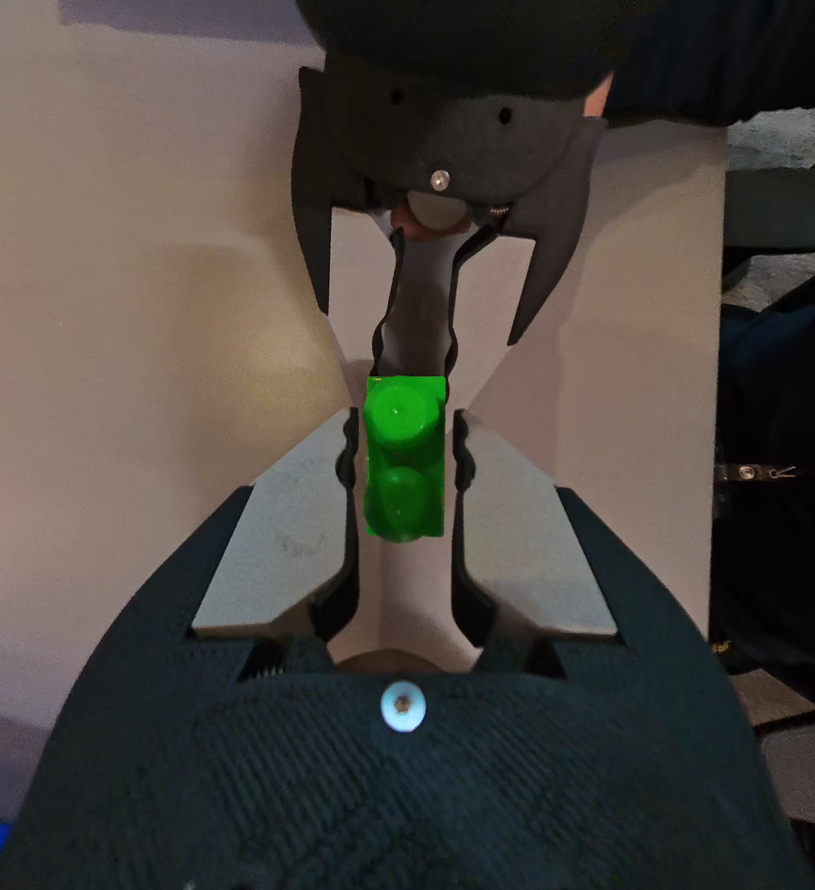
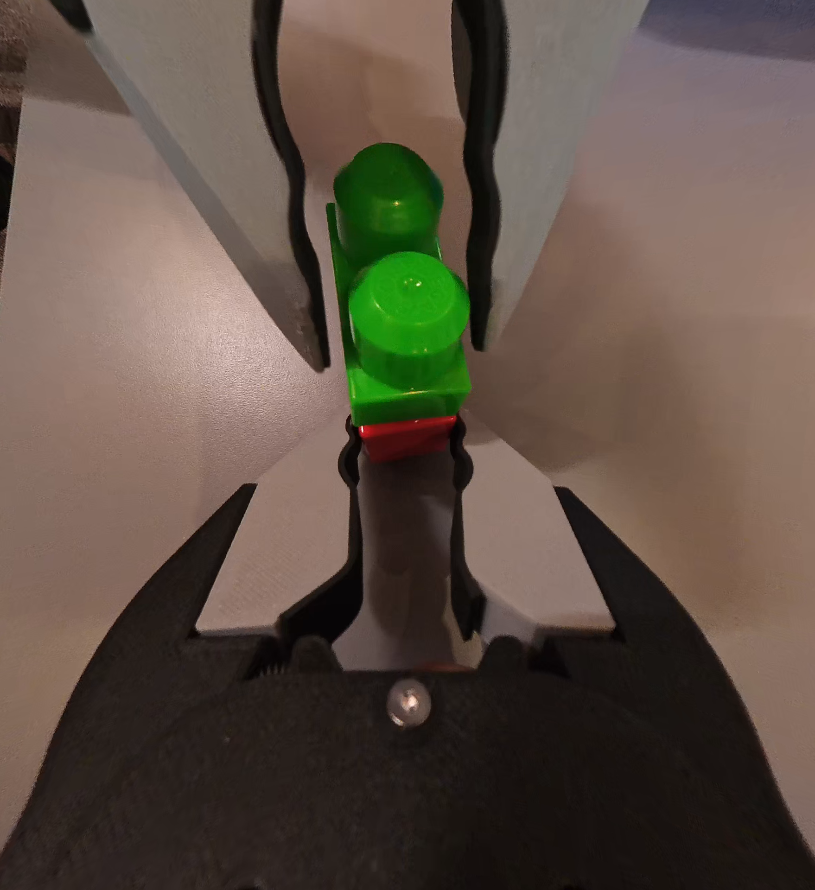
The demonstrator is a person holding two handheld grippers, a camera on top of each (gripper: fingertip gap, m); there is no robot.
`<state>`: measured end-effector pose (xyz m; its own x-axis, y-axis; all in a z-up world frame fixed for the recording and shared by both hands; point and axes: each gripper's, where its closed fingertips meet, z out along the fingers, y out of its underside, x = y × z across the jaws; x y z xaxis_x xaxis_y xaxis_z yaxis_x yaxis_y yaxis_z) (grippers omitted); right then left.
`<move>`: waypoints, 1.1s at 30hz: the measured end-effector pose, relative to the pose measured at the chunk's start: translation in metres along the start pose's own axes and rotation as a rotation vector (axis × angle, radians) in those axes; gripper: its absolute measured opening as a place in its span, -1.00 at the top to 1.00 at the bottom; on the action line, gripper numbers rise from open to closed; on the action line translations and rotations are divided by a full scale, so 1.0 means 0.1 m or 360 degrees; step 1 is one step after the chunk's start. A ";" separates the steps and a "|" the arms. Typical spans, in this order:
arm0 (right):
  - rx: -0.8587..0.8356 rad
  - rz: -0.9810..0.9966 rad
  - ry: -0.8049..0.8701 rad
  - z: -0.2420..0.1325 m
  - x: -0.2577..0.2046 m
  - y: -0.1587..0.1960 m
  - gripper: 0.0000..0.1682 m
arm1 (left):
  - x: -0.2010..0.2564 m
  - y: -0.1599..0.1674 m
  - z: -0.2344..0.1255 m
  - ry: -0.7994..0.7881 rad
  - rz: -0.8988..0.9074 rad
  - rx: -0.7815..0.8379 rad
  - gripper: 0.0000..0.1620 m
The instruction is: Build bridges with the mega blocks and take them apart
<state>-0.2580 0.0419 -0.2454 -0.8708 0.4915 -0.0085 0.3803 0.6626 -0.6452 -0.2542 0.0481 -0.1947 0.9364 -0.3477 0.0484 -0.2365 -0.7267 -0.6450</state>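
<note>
Green two-stud plastic block [image 2: 403, 308] sits pressed onto a red plastic block [image 2: 408, 438], both raised off the pale bench [image 2: 107, 289]. The right gripper [image 2: 406, 440] has its jaws clamped on the red block; the left gripper [image 1: 403, 462] straddles the green one, jaws narrow, apparently not yet touching. Light, rigid and smooth: grip the flat sides, not the studs. No containers show.
</note>
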 end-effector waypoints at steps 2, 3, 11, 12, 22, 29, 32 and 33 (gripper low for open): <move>0.0006 0.0006 -0.0005 0.00 0.00 0.00 0.60 | 0.00 0.05 0.07 -0.0008 0.0029 -0.0063 0.58; 0.0008 0.0009 -0.0009 0.01 0.00 0.00 0.60 | -0.01 0.08 0.09 -0.0023 0.0045 -0.0092 0.59; 0.0000 0.0001 -0.0012 0.02 -0.01 0.01 0.60 | 0.03 0.04 0.06 0.0023 0.0032 -0.0105 0.57; 0.0001 0.0001 -0.0012 0.02 -0.01 0.01 0.60 | 0.03 0.04 0.06 0.0026 0.0029 -0.0104 0.56; 0.0045 0.0029 -0.0016 0.03 0.01 -0.01 0.59 | -0.01 0.05 0.05 0.0031 -0.0010 -0.0037 0.61; 0.0151 0.0134 -0.0125 0.07 0.00 -0.06 0.56 | -0.02 0.10 -0.01 0.0047 -0.0042 0.0087 0.61; 0.0188 0.0157 -0.0147 0.08 0.01 -0.08 0.55 | -0.03 0.12 -0.03 0.0049 -0.0058 0.0136 0.61; 0.0205 0.0161 -0.0148 0.09 0.02 -0.09 0.55 | -0.04 0.12 -0.04 0.0045 -0.0061 0.0153 0.61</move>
<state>-0.2657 0.0315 -0.2465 -0.8573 0.4939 -0.1452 0.4298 0.5315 -0.7299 -0.2616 0.0381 -0.1996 0.9363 -0.3380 0.0950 -0.1731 -0.6800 -0.7125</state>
